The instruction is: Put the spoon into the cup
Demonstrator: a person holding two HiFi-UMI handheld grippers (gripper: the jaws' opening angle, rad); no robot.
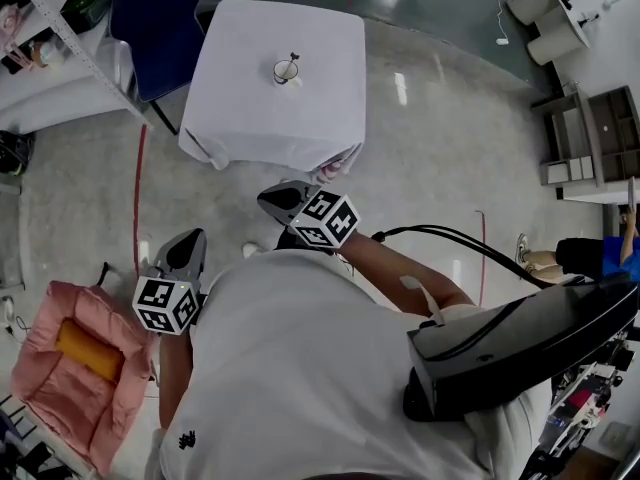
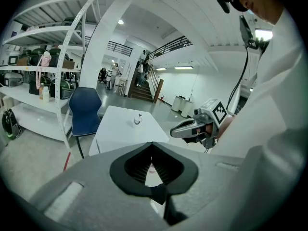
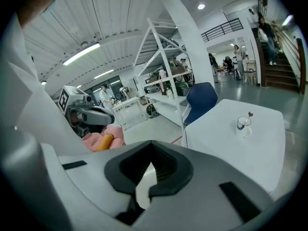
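A small white cup [image 1: 286, 71] stands on the white-clothed table [image 1: 240, 118], far ahead of me. The spoon [image 1: 292, 60] stands in it, its handle sticking out above the rim. The cup shows small in the left gripper view [image 2: 137, 121] and in the right gripper view [image 3: 243, 124]. I hold both grippers close to my body, well short of the table. My left gripper [image 1: 190, 248] is shut with nothing between its fingers, and its tips meet in its own view [image 2: 153, 145]. My right gripper [image 1: 270, 200] is also shut and empty [image 3: 151, 143].
A blue chair [image 1: 155, 28] stands at the table's far left, beside white shelving [image 1: 60, 28]. A pink cushion [image 1: 60, 363] with an orange roll lies on the floor at my left. Red lines mark the floor. People stand far off near a staircase [image 2: 144, 88].
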